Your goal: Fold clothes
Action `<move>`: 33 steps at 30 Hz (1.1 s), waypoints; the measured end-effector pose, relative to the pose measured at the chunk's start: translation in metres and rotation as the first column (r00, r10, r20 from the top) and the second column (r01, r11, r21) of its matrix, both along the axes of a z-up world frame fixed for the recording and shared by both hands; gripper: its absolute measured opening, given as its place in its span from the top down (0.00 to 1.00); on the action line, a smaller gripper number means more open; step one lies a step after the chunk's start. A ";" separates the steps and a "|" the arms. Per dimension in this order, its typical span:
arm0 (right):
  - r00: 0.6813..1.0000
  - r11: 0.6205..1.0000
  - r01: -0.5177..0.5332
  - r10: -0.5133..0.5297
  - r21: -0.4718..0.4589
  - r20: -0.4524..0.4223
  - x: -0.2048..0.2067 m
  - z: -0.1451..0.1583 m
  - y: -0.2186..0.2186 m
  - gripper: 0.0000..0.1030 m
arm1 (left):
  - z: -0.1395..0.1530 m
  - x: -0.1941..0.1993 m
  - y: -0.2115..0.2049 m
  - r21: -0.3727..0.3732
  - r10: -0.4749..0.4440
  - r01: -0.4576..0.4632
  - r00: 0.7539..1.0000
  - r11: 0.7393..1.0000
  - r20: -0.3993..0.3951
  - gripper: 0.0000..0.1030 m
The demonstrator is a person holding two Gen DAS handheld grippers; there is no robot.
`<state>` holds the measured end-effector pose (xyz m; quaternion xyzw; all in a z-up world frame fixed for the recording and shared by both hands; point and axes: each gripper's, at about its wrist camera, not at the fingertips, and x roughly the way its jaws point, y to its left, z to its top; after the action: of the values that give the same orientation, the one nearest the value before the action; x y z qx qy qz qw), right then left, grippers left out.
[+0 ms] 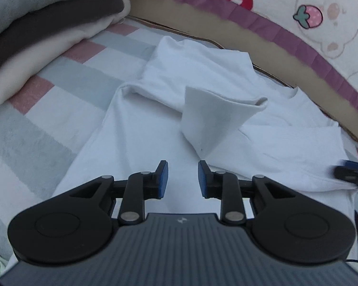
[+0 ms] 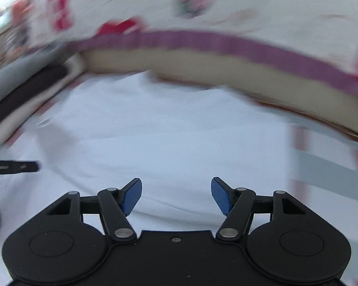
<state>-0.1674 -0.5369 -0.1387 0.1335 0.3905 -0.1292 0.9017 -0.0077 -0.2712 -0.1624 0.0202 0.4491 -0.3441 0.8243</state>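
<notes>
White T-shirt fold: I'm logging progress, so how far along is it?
Done: a folded stack sits aside. In hand: nothing; the left hand-held gripper and right hand-held gripper are open over the white T-shirt. Left: its sleeve sticks up; body unfolded.

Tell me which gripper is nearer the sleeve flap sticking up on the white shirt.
Left. The left gripper hovers open just short of the raised sleeve flap on the white shirt. The right gripper, also open, sits off at the shirt's right edge, farther away.
</notes>
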 end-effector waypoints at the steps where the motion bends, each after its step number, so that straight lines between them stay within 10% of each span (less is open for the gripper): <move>1: 0.999 0.999 -0.037 0.037 0.013 -0.014 0.017 -0.007 0.003 0.33 | 0.001 0.002 0.004 -0.006 0.006 -0.006 1.000 1.000 -0.008 0.73; 19: 0.961 0.962 -0.261 0.267 0.082 -0.070 0.058 -0.027 0.037 0.26 | 0.010 0.006 0.012 0.010 -0.001 0.001 1.000 1.000 -0.012 0.71; 23: 0.950 0.943 -0.304 0.311 0.134 -0.032 0.069 -0.026 0.037 0.79 | 0.012 0.004 0.013 0.018 0.020 -0.020 1.000 1.000 -0.005 0.71; 33: 0.894 0.886 -0.438 0.447 0.152 -0.028 0.034 -0.027 0.067 0.79 | 0.025 0.006 0.021 -0.006 0.110 -0.110 0.992 0.994 0.060 0.71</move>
<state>-0.1331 -0.4694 -0.1661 0.1004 0.4467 0.1033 0.8830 -0.0021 -0.2503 -0.1371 0.0049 0.4240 -0.2980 0.8552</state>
